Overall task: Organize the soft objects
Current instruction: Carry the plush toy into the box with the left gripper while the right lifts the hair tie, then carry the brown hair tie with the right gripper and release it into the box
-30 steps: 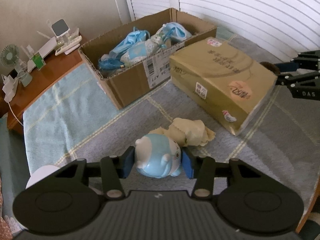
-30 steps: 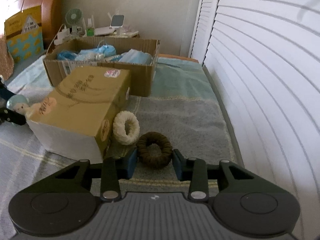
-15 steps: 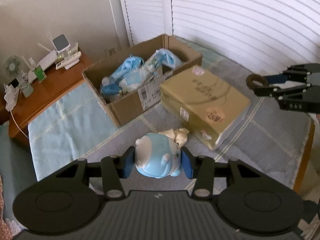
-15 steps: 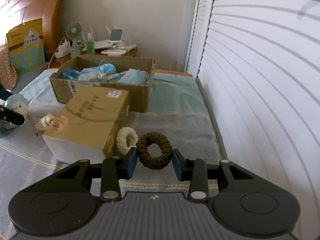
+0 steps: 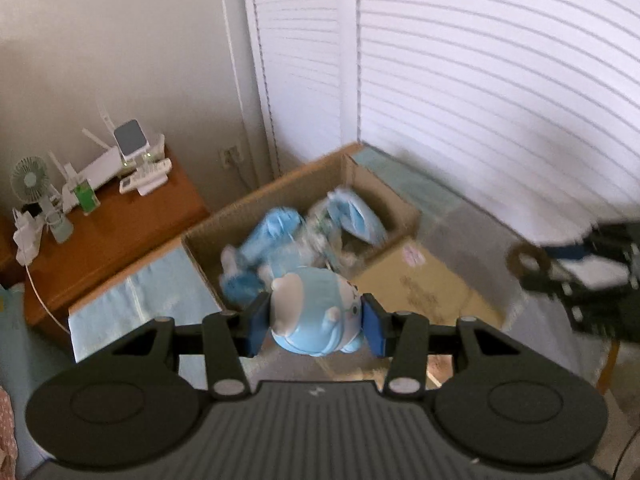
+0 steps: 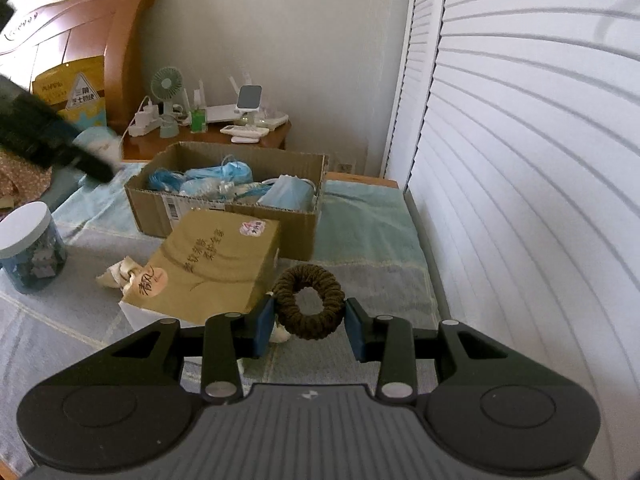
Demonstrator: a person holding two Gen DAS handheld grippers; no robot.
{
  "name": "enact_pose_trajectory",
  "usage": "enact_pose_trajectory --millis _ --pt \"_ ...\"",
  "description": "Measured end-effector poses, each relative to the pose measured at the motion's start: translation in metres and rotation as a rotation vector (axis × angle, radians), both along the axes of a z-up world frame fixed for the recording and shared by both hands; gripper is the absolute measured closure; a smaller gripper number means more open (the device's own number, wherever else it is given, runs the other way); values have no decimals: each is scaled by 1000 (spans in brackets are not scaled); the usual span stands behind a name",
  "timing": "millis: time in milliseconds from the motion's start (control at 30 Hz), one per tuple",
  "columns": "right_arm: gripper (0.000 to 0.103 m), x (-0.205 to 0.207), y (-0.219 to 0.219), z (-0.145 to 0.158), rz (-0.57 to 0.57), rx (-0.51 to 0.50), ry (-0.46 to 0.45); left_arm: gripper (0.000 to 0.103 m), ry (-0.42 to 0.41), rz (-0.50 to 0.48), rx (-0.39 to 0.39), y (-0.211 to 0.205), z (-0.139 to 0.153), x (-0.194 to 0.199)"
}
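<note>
The left gripper (image 5: 315, 325) pinches a pale-blue round plush toy (image 5: 316, 312) across its middle, blue pads (image 5: 257, 329) pressed into both flanks, and holds it in the air above the near edge of the open brown cardboard box (image 5: 200, 240) of blue soft things. The right gripper (image 6: 309, 325) grips a dark-brown knitted hair scrunchie (image 6: 309, 301) by the two outer sides of its ring, lifted above the bed near the corner of the closed tan paper-wrapped package (image 6: 212, 256).

Both look light and squashy — the plush probably gives under the pads, so a grip across its widest part seems safest. The scrunchie is limp and stretchy; pinched from outside it could fold or slip, so a firm squeeze on the thick band suits it.

Beyond, a cream crumpled cloth (image 6: 116, 274) lies on the grey-and-blue bed cover (image 6: 360, 240) beside the package — likely still to be gathered.
</note>
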State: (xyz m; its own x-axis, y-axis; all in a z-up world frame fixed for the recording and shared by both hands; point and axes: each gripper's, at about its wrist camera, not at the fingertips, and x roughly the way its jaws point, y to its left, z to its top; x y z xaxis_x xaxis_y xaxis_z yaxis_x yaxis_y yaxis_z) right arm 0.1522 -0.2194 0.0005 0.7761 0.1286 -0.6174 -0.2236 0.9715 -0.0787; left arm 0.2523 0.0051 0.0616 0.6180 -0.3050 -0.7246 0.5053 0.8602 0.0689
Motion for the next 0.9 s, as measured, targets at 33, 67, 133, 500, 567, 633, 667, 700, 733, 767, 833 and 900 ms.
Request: enact_pose_trajectory --millis 33,67,133,500,567,633,667,700,733,767,833,900 --pt "60 1 0 0 2 1 -1 56 -4 7 -5 -1 2 7" --pt "60 1 0 0 3 3 -1 56 -8 17 -11 -2 3 14" --pt "60 2 0 1 3 5 -3 56 -12 34 -21 -4 5 31" --pt "60 8 -4 -2 -6 14 5 53 -3 181 -19 -2 -18 101" --pt "60 8 -4 -4 -7 17 11 29 4 207 -12 0 -24 105" --pt "60 9 -3 -4 -9 15 14 15 -10 221 -13 2 -25 101" --pt "60 9 -3 -4 -9 16 13 14 -21 220 -15 3 -24 98" --pt "60 9 -2 -3 -8 17 12 13 -20 219 -15 3 -23 94" --pt "60 9 -2 -2 -8 18 11 12 -19 218 -20 5 -21 90" --pt "60 8 -2 -2 -7 17 9 11 -22 217 -30 7 -19 86" --pt "60 7 -1 0 -5 16 3 7 -23 215 -48 11 -16 73" --pt "60 5 0 2 -1 19 -1 5 -21 203 -65 14 -14 56"
